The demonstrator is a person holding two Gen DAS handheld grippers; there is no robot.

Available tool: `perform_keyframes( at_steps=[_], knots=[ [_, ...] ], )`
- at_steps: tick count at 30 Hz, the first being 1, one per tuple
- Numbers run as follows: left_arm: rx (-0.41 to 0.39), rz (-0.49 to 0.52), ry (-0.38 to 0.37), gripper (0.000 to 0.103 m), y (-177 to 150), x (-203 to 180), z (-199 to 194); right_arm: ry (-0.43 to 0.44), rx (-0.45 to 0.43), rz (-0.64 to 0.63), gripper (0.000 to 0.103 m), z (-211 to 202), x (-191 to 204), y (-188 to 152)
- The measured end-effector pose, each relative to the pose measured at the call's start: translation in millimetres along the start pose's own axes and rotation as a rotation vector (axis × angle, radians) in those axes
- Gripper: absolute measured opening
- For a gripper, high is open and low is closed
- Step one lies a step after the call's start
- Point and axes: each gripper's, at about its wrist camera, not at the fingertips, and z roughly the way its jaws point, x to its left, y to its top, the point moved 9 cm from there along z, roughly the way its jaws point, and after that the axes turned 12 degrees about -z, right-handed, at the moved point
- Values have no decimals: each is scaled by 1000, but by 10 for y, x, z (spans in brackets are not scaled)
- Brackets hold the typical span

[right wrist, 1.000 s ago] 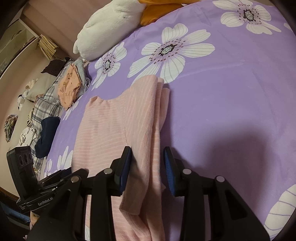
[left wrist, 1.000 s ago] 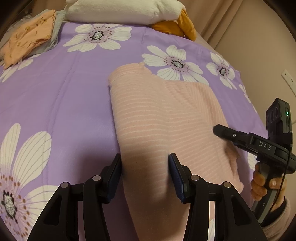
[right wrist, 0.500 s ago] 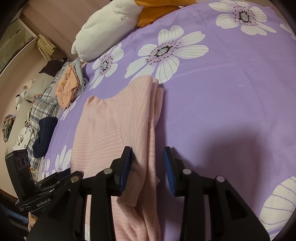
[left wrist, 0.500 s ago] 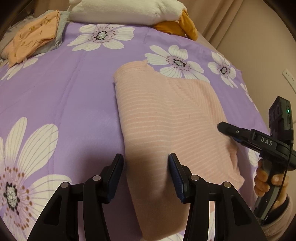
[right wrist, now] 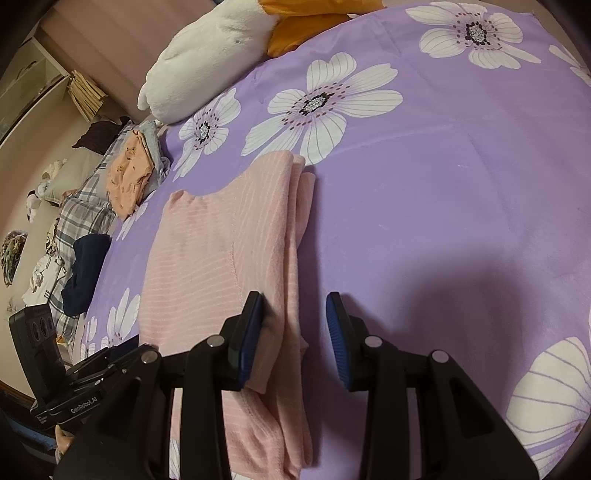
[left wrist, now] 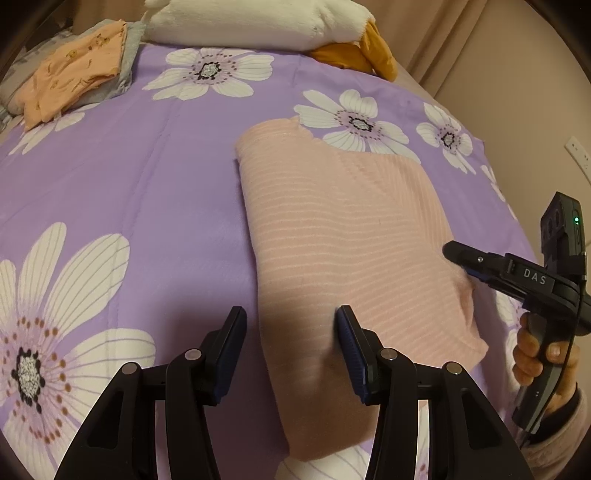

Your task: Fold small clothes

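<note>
pink striped garment point(left wrist: 343, 236) lay partly folded on the purple flowered bedspread point(left wrist: 147, 192), occupying the centre and lower centre of the left wrist view. in the right wrist view the same garment point(right wrist: 221, 251) ran from the centre to the lower left, with stacked layers forming its right edge.

left gripper point(left wrist: 291, 332) sat at the bottom centre of its view. its jaws stood apart, straddling the garment's left edge; the right finger lay over the cloth and the left finger over bare bedspread. whether either pad touched the fabric could not be determined.

right gripper point(right wrist: 293, 321) sat at the bottom centre of its view, jaws apart, straddling the garment's layered right edge. the left pad was against the cloth; the right pad was clear of it, over the bedspread. no clamping was visible. in the left wrist view this gripper appeared at the right edge, held by a hand point(left wrist: 543, 354).

white plush pillow point(left wrist: 258, 22) lay at the top centre of the left wrist view. an orange folded garment point(left wrist: 74, 77) rested at the upper left.
</note>
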Motion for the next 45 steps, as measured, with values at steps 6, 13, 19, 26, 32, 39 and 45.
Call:
perform_keyframes(
  at_steps=[6, 13, 19, 26, 32, 39, 45],
  knots=[
    [-1, -1, 6, 49, -36, 28, -31, -12, 2, 1, 35, -35, -18, -17],
    [-24, 6, 43, 49, -81, 81, -156, -100, -12, -16, 34, -165, -119, -22],
    [-83, 24, 85, 49, -139, 88, -345, -151, -76, -129, 31, -458, -19, -23],
    [-53, 79, 86, 49, -441, -53, -258, -47, -29, -284, 30, -405, 368, -402],
    [-30, 90, 121, 49, -560, -70, -278, -72, 70, -206, 31, -257, 186, -655],
    [-119, 72, 162, 72, -465, -149, -705, -136, 39, -287, 53, -700, 392, -649],
    [-202, 81, 182, 82, -416, -272, -1071, -188, -22, -344, 80, -1084, 578, -555]
  ],
)
